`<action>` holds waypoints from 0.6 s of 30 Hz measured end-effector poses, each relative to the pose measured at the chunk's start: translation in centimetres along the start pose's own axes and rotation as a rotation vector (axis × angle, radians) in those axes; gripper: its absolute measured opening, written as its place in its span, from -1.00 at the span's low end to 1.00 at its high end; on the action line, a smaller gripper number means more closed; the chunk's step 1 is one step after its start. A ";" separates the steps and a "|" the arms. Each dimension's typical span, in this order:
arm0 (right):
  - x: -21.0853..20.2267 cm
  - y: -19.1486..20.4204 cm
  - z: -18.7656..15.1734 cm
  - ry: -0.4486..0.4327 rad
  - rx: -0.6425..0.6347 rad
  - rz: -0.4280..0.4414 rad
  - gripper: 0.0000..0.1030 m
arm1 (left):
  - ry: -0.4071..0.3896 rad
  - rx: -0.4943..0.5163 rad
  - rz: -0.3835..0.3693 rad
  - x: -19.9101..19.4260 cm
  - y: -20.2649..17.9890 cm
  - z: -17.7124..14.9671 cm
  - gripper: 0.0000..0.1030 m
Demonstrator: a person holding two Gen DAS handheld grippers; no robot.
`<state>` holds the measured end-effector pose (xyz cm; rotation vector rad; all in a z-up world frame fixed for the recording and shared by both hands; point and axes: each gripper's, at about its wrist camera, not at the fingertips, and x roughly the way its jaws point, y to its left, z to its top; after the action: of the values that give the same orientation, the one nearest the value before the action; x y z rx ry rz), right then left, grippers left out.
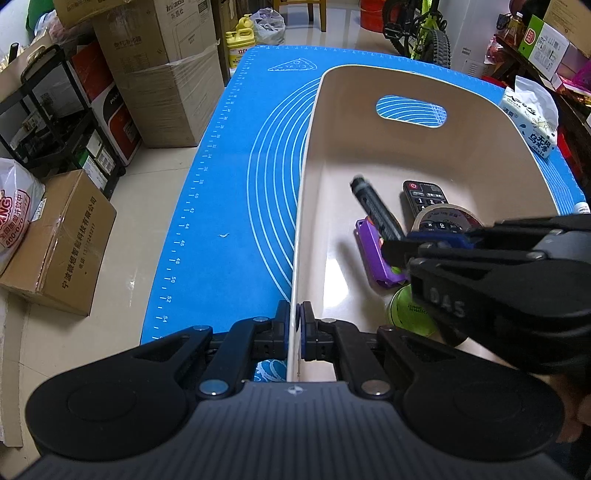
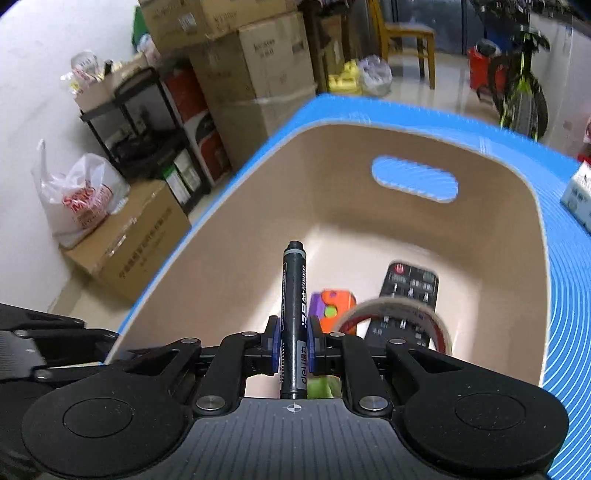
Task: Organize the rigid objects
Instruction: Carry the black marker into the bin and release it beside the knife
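A beige bin [image 1: 369,122] [image 2: 236,236] stands on the blue mat [image 1: 236,177]. My left gripper [image 1: 295,325] is shut on the bin's near-left rim, one pad on each side of the wall. My right gripper [image 2: 293,341] [image 1: 402,251] is shut on a black permanent marker [image 2: 294,314] [image 1: 373,210] and holds it over the bin's inside, tip pointing away. On the bin floor lie a black remote [image 1: 421,199] [image 2: 410,291], a tape roll [image 1: 447,218] [image 2: 399,314], a purple and orange toy [image 1: 373,258] [image 2: 332,306] and a green ball [image 1: 410,314].
A tissue pack [image 1: 528,122] sits on the mat right of the bin. Left of the table are cardboard boxes [image 1: 62,243], a black rack [image 1: 55,110] and a white plastic bag [image 2: 81,195]. A bicycle [image 1: 421,29] stands beyond the far edge.
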<state>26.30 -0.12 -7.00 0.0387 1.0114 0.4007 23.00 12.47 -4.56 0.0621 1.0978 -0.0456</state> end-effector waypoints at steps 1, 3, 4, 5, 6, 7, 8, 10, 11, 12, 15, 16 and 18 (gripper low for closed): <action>0.4 0.0 -0.1 0.017 0.000 -0.011 -0.53 | 0.000 0.000 0.001 0.0 -0.1 0.0 -0.88; 1.2 -0.2 -0.4 0.051 0.007 -0.025 -0.54 | 0.000 0.002 0.002 0.1 -0.2 0.1 -0.88; 1.5 -0.3 -0.4 0.062 0.022 -0.023 -0.53 | 0.001 0.002 0.003 0.1 -0.2 0.1 -0.87; 1.5 -0.4 -0.3 0.064 0.026 -0.026 -0.53 | 0.000 0.002 0.004 0.1 -0.2 0.1 -0.87; 1.6 -0.5 -0.2 0.065 0.025 -0.030 -0.53 | 0.000 0.002 0.003 0.1 -0.2 0.1 -0.87; 1.6 -0.6 -0.2 0.069 0.024 -0.033 -0.53 | -0.001 0.003 0.004 0.1 -0.3 0.0 -0.87; 1.6 -0.7 -0.3 0.074 0.026 -0.032 -0.52 | 0.000 0.004 0.004 0.1 -0.3 0.0 -0.87; 1.1 -1.2 -0.4 0.057 0.047 -0.012 -0.49 | -0.001 0.004 0.005 0.1 -0.3 0.0 -0.87; 0.5 -1.6 -0.5 0.031 0.061 0.002 -0.42 | -0.001 0.004 0.005 0.1 -0.3 0.0 -0.87; -0.2 -1.9 -0.4 0.008 0.068 0.012 -0.27 | 0.000 0.003 0.006 0.1 -0.3 0.0 -0.87; -2.9 -3.0 -0.3 -0.079 0.078 0.024 -0.08 | 0.000 0.004 0.007 0.2 -0.3 0.1 -0.87; -4.0 -3.5 -0.2 -0.108 0.077 0.021 -0.02 | 0.000 0.004 0.007 0.2 -0.3 0.1 -0.87; -6.3 -4.7 -0.1 -0.177 0.078 -0.002 0.06 | 0.000 0.005 0.008 0.2 -0.4 0.1 -0.87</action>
<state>24.74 -6.67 -3.00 0.1411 0.8519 0.3496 23.16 12.10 -4.73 0.0710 1.0969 -0.0406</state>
